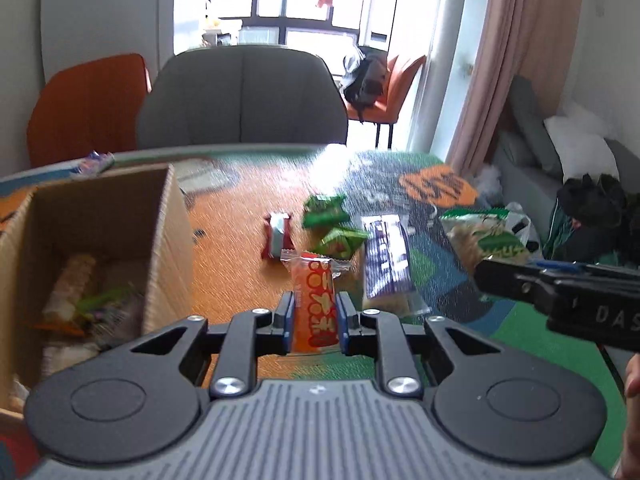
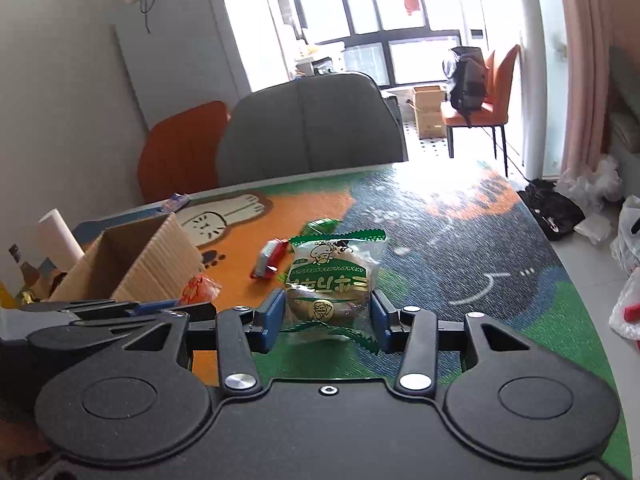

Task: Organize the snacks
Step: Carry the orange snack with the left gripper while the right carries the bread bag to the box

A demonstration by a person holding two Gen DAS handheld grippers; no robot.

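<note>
Both grippers are basically the same build: chunky black plastic with two big round discs at the rear corners, angled linkage arms held by shiny silver screws, and blue pads on the inner faces of the fingers. The left gripper has a grey ribbed panel with a tiny white logo between the discs, while the right gripper has a plain black panel there with one small screw. From the left camera, the right one's side reads "DAS" in pale letters.
</note>
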